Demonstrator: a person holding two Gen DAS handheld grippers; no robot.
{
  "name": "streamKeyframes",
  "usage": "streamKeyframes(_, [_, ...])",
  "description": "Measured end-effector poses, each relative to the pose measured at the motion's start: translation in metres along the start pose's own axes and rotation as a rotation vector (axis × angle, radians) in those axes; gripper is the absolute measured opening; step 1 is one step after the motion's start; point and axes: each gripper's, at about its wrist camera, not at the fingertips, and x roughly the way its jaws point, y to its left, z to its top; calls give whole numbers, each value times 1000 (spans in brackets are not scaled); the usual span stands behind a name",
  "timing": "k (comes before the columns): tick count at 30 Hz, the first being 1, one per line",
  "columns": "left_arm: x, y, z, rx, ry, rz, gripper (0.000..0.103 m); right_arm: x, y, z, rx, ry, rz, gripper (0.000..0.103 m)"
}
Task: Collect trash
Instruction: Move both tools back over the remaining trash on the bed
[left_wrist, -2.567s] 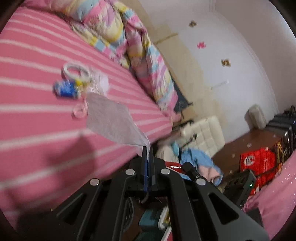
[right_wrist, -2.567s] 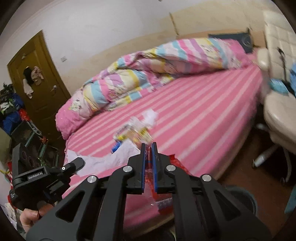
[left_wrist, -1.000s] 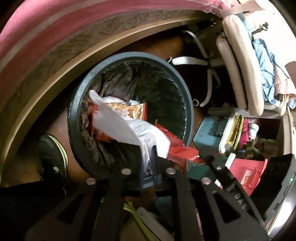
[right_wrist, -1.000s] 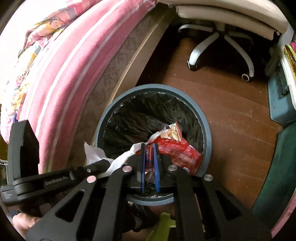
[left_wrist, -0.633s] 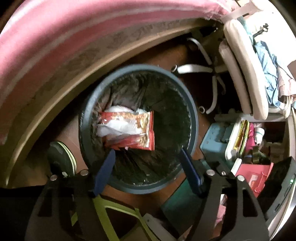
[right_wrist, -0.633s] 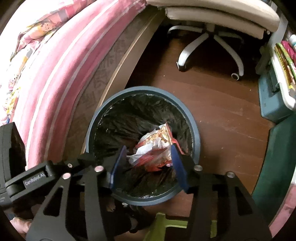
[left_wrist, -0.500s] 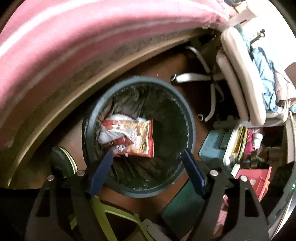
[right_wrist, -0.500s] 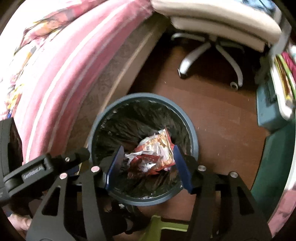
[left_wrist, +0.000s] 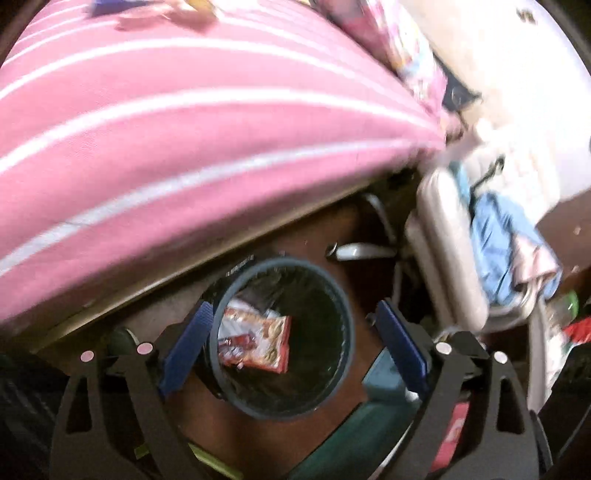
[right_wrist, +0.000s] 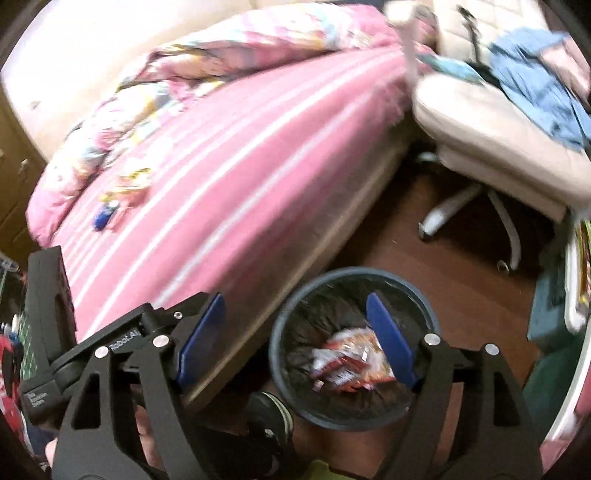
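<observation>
A round grey-blue trash bin (left_wrist: 343, 306) with a black liner stands on the wood floor beside the bed; it also shows in the right wrist view (right_wrist: 430, 310). Red-and-orange snack wrappers (left_wrist: 258, 341) lie inside it (right_wrist: 347, 360). My left gripper (left_wrist: 293, 343) is open and empty above the bin. My right gripper (right_wrist: 295, 332) is open and empty above the bin's left rim. More trash (right_wrist: 118, 199) lies on the pink striped bed (right_wrist: 221, 177), blurred; it shows at the top of the left wrist view (left_wrist: 155, 11).
A cream office chair (right_wrist: 491, 122) with blue clothes stands right of the bin. A colourful quilt (right_wrist: 207, 70) lies at the bed's far side. A teal box (left_wrist: 384, 373) and clutter sit on the floor at the right. A dark shoe (right_wrist: 269, 413) is beside the bin.
Both grippers opened and dropped the white paper and red wrapper into the bin. Both have since lifted and tilted up, bringing the bed back into view.
</observation>
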Motion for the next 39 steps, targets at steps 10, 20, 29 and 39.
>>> streamKeyframes(10, [-99, 54, 56, -102, -238, -129, 87, -3, 90, 30, -108, -35, 126, 79])
streamKeyframes(20, [-137, 118, 135, -27, -379, 45, 87, 50, 189, 55, -187, -33, 168, 80])
streamKeyframes(29, [-117, 150, 194, 226, -406, 178, 87, 113, 253, 66, -242, -9, 180, 80])
streamKeyframes(39, [-60, 160, 253, 297, -265, 200, 73, 178, 282, 82, -269, 12, 131, 78])
